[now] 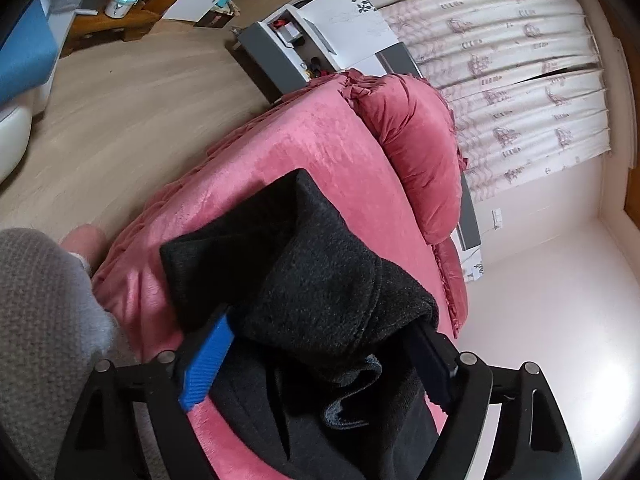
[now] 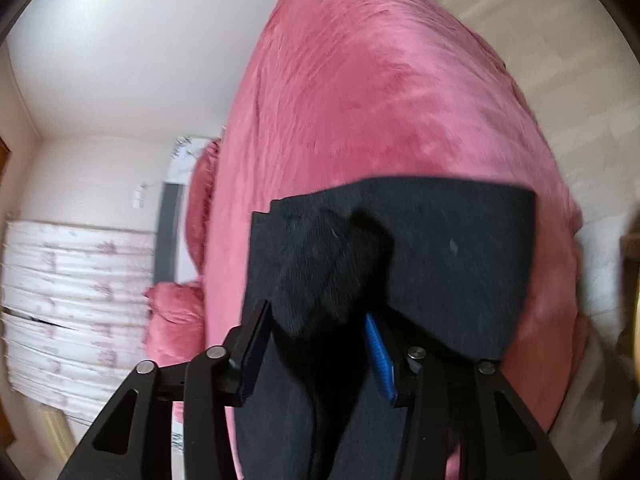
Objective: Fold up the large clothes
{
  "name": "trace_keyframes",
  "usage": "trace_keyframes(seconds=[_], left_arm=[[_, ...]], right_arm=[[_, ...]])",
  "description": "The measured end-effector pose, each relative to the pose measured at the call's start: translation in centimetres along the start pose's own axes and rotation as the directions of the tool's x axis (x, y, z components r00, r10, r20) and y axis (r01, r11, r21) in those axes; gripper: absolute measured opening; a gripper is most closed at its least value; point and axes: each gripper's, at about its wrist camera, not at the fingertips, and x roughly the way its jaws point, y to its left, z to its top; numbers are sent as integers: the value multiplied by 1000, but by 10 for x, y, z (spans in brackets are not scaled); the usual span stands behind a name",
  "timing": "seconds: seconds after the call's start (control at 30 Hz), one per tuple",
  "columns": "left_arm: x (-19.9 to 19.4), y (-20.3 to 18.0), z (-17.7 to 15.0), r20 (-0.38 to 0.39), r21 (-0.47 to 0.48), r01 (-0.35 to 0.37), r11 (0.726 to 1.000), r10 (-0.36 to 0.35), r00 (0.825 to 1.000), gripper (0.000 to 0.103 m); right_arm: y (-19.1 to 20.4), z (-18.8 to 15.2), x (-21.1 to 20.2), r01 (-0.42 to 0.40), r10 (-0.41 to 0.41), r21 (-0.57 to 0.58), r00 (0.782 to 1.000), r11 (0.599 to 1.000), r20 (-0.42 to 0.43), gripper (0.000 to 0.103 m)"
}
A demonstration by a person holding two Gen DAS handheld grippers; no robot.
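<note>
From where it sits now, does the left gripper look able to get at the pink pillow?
Probably not directly: the left gripper has the bunched black garment between its open fingers, and that garment lies between it and the pink pillow farther up the bed.

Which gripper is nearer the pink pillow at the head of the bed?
Left. The left gripper sits over the dark garment with the pink pillow just ahead. From the right gripper, the pillow lies farther off to the side.

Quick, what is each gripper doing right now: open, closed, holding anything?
Left gripper: open wide, the black garment bunched loosely between its fingers, not pinched.
Right gripper: partly open, a fold of the same garment between the fingers, not clamped.
</note>
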Motion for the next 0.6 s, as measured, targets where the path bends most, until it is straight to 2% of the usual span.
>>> trace_keyframes(seconds=[0.03,0.07,0.1,0.13,0.23,0.27,0.33,0.4,0.43,0.47,0.5,0.57,0.6], left_arm=[[2,-1,1,3,-5,7,1000,-7,1000,82],[2,-3,2,13,1,9,1000,-9,1000,77],[1,-7,3,28,16,-1,1000,1,1000,73],[1,-9,5,35,29,-2,1000,1,999,65],[-6,-13,9,54,82,-9,997,4,999,62],[-6,-11,9,49,86,-12,996,7,999,62],[-3,-4,8,35,68,-7,998,5,999,62],[0,6,8,13,11,-5,1000,5,1000,62],[1,8,9,9,-4,-7,1000,7,1000,62],[1,10,10,3,-16,-8,1000,8,1000,62],[0,10,10,-2,-18,-6,1000,6,1000,62],[-3,7,9,0,-2,-4,1000,4,1000,62],[-4,5,8,0,10,-2,1000,2,1000,62]], right_arm=[[7,5,4,28,-28,-20,999,999,-17,20],[20,9,5,61,-62,-56,998,997,-26,15],[31,11,3,61,-63,-87,998,994,-23,13],[52,11,-9,32,-33,-149,999,988,-4,12],[89,1,-47,-62,77,-294,996,954,41,11],[95,-6,-63,-65,94,-352,993,934,67,11],[82,-13,-79,-23,66,-379,993,925,99,11],[46,-10,-71,90,-64,-348,994,933,87,13],[14,-7,-54,175,-174,-290,984,941,29,20],[-4,-6,-47,228,-236,-253,972,940,-1,23],[-19,-6,-44,250,-258,-222,966,943,-10,23],[-31,-11,-53,199,-191,-153,980,968,62,29],[-30,-11,-55,203,-193,-149,978,968,82,30]])
